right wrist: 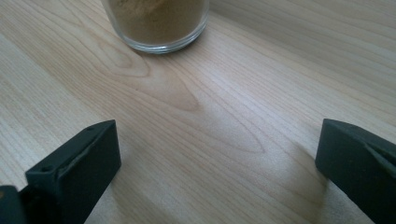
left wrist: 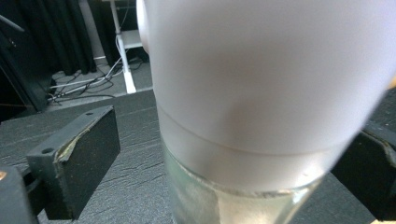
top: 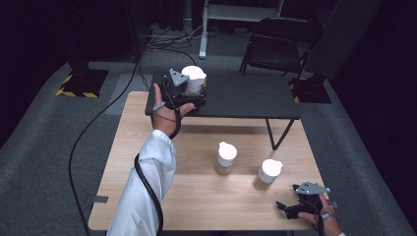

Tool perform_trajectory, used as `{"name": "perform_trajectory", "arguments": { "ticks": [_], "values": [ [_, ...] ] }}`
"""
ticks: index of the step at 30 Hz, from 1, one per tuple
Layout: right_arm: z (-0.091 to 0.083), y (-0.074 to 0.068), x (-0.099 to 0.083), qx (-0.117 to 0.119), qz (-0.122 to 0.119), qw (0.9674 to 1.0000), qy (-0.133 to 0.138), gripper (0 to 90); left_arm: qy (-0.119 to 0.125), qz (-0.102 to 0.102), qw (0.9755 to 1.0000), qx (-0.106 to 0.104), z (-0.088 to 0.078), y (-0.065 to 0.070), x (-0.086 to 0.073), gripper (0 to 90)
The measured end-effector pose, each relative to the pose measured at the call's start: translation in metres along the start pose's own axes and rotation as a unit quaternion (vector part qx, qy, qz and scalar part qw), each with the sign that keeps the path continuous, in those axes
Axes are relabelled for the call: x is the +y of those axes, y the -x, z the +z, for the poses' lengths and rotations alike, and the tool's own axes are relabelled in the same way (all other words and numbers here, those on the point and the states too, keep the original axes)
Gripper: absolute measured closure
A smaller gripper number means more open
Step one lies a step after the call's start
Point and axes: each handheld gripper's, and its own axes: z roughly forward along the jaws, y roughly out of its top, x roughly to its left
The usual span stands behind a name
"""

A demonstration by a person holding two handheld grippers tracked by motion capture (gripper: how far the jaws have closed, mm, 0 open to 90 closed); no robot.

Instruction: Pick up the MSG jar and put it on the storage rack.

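White-capped jar (left wrist: 261,93) upright, cap up, on dark table (left wrist: 126,186); L gripper (top: 193,93) jaws apart, pads clear.

Lighting falls from above on the wooden desk (top: 196,191), which is evenly bright; the surrounding room is dim, its far corners nearly black. The two jars there cast short, soft shadows, and the black desk (top: 246,98) throws a broad one across the wood. In the left gripper view, the white cap (left wrist: 261,70) of the jar sits very close, is blurred and nearly washed out, with a soft grey shadow low on it. In the right gripper view the wood grain is sharp at the centre; the glass jar (right wrist: 159,23) and the tool's jaws look slightly soft.
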Motion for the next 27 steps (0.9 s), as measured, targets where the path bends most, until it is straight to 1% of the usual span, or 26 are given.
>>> {"name": "perform_trajectory", "arguments": {
  "ticks": [2,4,6,8,9,12,13,16,18,19,20,21,22,24,26,27],
  "values": [
    [0.0,0.0,0.0,0.0,0.0,1.0,0.0,0.0,0.003,0.007,1.0,-0.002,-0.004,0.0,0.0,1.2],
    [0.0,0.0,0.0,0.0,0.0,1.0,0.0,0.0,0.011,0.013,0.9998,0.006,-0.01,0.003,-0.004,1.0],
    [0.0,0.0,0.0,0.0,0.0,1.0,0.0,0.0,0.016,0.015,0.9998,0.004,-0.014,0.002,-0.006,1.0],
    [0.0,0.0,0.0,0.0,0.0,1.0,0.0,0.0,0.022,0.025,0.9994,0.01,-0.019,0.004,-0.011,0.9],
    [0.0,0.0,0.0,0.0,0.0,1.0,0.0,0.0,0.024,0.028,0.9993,0.009,-0.021,0.004,-0.012,0.9],
    [0.0,0.0,0.0,0.0,0.0,1.0,0.0,0.0,0.03,0.028,0.9991,0.008,-0.027,0.003,-0.02,0.8],
    [0.0,0.0,0.0,0.0,0.0,1.0,0.0,0.0,0.03,0.028,0.9991,0.008,-0.027,0.003,-0.02,0.8],
    [0.0,0.0,0.0,0.0,0.0,1.0,0.0,0.0,0.034,0.037,0.9987,0.008,-0.032,0.005,-0.025,0.8],
    [0.0,0.0,0.0,0.0,0.0,1.0,0.0,0.0,0.036,0.04,0.9985,0.007,-0.034,0.005,-0.027,0.8],
    [0.0,0.0,0.0,0.0,0.0,1.0,0.0,0.0,0.039,0.043,0.9983,0.004,-0.036,0.006,-0.029,0.8],
    [0.0,0.0,0.0,0.0,0.0,1.0,0.0,0.0,0.04,0.055,0.9977,0.005,-0.04,0.01,-0.032,0.8],
    [0.0,0.0,0.0,0.0,0.0,1.0,0.0,0.0,0.04,0.055,0.9977,0.005,-0.04,0.01,-0.032,0.8],
    [0.0,0.0,0.0,0.0,0.0,1.0,0.0,0.0,0.042,0.064,0.9971,0.002,-0.043,0.012,-0.035,0.8],
    [0.0,0.0,0.0,0.0,0.0,1.0,0.0,0.0,0.043,0.067,0.9968,0.0,-0.044,0.013,-0.036,0.8],
    [0.0,0.0,0.0,0.0,0.0,1.0,0.0,0.0,0.043,0.076,0.9962,-0.001,-0.048,0.017,-0.04,0.8],
    [0.0,0.0,0.0,0.0,0.0,1.0,0.0,0.0,0.042,0.084,0.9955,0.0,-0.049,0.019,-0.042,0.8]
  ]
}}
